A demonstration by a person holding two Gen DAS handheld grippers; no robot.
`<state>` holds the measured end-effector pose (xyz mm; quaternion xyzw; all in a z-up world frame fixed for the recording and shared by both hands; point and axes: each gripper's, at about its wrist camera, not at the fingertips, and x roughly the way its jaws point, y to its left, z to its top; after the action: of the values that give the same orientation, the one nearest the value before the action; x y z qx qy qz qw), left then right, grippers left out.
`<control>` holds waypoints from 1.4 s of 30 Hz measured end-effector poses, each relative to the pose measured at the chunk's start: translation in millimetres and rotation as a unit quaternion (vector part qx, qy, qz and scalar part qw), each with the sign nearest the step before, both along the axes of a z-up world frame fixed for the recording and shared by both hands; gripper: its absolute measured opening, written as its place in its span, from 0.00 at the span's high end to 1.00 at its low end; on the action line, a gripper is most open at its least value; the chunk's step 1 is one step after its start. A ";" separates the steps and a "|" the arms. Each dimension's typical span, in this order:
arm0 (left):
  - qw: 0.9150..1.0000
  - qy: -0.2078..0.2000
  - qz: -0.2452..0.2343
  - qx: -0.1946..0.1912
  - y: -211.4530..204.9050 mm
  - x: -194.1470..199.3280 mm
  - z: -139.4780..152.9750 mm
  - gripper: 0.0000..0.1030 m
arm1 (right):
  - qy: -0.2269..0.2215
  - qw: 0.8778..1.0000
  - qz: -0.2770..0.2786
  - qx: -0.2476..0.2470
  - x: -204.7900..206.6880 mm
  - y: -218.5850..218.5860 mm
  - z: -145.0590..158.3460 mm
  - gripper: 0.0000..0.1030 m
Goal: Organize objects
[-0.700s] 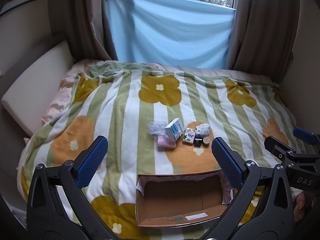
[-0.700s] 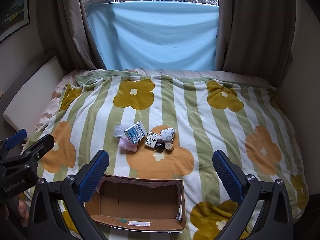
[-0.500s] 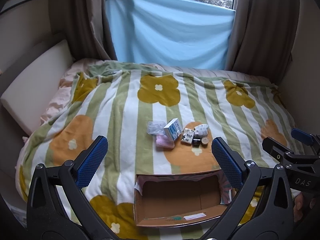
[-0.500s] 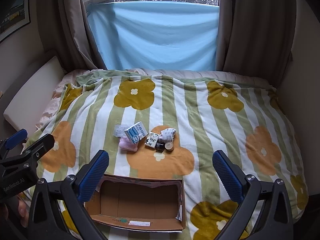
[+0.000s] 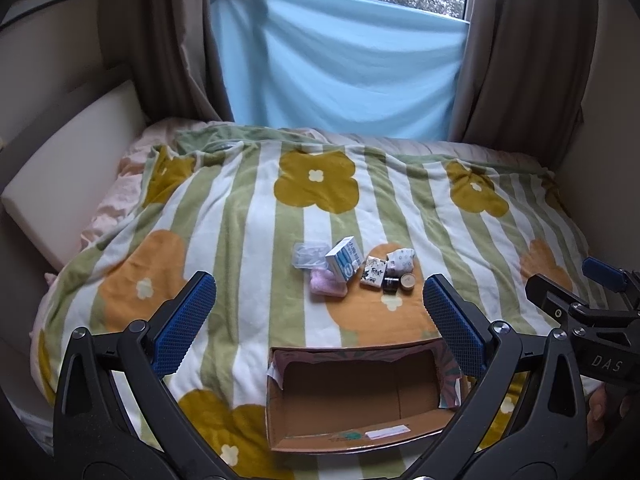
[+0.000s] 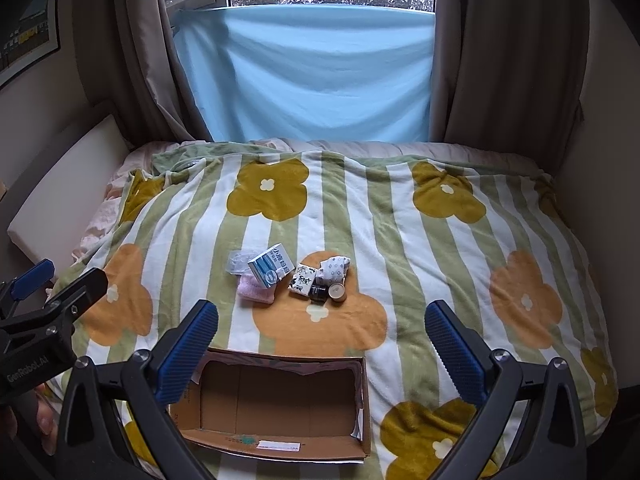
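Lying on a bed, a striped blanket [image 6: 400, 240] with yellow and orange flowers carries a small cluster of things near its middle. From the left of that cluster: a clear plastic packet [image 6: 239, 261], a pink cloth [image 6: 256, 290] in front of it, and a blue-and-white box [image 6: 270, 269] tilted over the cloth's far edge. Just right of the box sits a small black-and-white patterned packet [image 6: 304, 280], then a dark jar [image 6: 319, 293] and a round tan tin [image 6: 337, 292] touching side by side, with a white patterned pouch [image 6: 334, 269] behind them. Nearer the cameras, an open cardboard box [image 6: 276, 436] rests on the blanket, nothing but a label showing on its near flap. The left tongs [image 5: 318, 322] stand wide, blue pads far apart and nothing between them, hanging above the cardboard box. The right tongs [image 6: 320, 334] are equally wide and bare, to the right of the left pair. Behind the bed, a light blue sheet [image 6: 312, 72] covers the lower window between brown curtains [image 6: 516, 52].
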<state>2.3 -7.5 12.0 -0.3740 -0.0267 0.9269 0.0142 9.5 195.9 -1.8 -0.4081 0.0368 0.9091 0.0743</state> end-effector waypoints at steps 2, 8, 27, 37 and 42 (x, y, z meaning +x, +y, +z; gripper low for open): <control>1.000 0.000 0.000 0.000 -0.4 0.5 0.0 0.00 | -0.001 1.000 0.000 -0.001 0.2 0.5 -1.5 0.01; 1.000 -0.001 0.000 0.002 1.1 0.7 0.0 0.00 | 0.002 1.000 0.001 -0.003 4.3 3.6 -3.6 0.01; 1.000 -0.003 -0.004 -0.001 7.2 -2.9 -3.1 0.00 | 0.000 1.000 0.002 -0.012 1.7 11.8 -5.0 0.01; 1.000 0.000 -0.004 -0.002 6.1 -8.3 -3.0 0.00 | 0.000 1.000 0.002 -0.013 -1.3 13.5 -5.7 0.01; 1.000 -0.001 -0.006 -0.001 5.4 -8.2 -3.7 0.00 | 0.000 1.000 0.002 -0.015 -2.0 14.4 -5.9 0.01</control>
<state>-5.9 -2.1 8.3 -0.3755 -0.0239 0.9263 0.0192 7.5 210.3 -7.8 -0.4095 0.0498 0.9085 0.0663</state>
